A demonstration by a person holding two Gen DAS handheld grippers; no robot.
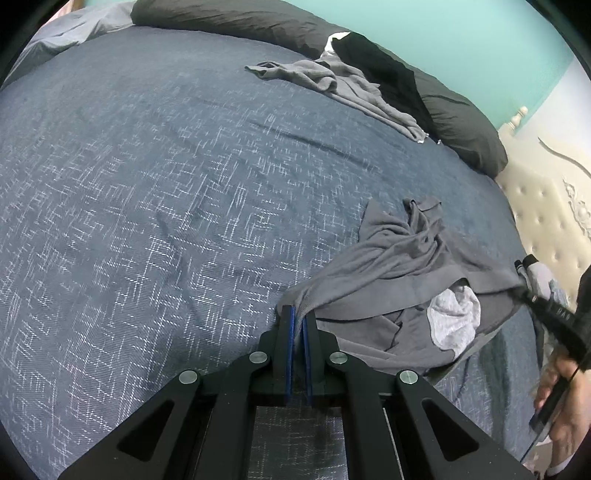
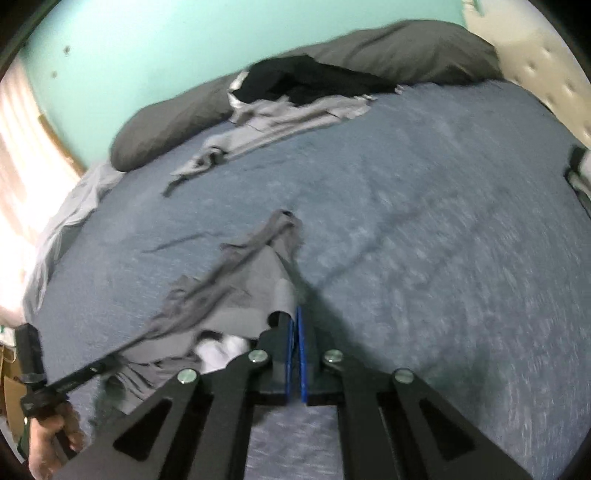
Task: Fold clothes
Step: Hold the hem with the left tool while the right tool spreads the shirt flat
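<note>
Both claws, left claw (image 1: 298, 312) and right claw (image 2: 294, 312), pinch rumpled grey garment (image 1: 399, 258).

This is a bedroom in a home. A wide bed fills both views, spread with a blue-grey woven bedcover flecked with white threads (image 1: 166, 192). Dark charcoal pillows (image 1: 236, 16) lie along its far edge against a mint-green painted wall (image 2: 140, 48). A cream tufted, buttoned headboard (image 1: 543, 210) stands at one end. Loose laundry lies on the cover: a crumpled grey garment (image 1: 402, 258) and a heap of grey and black clothes (image 1: 354, 77) beside the pillows.
</note>
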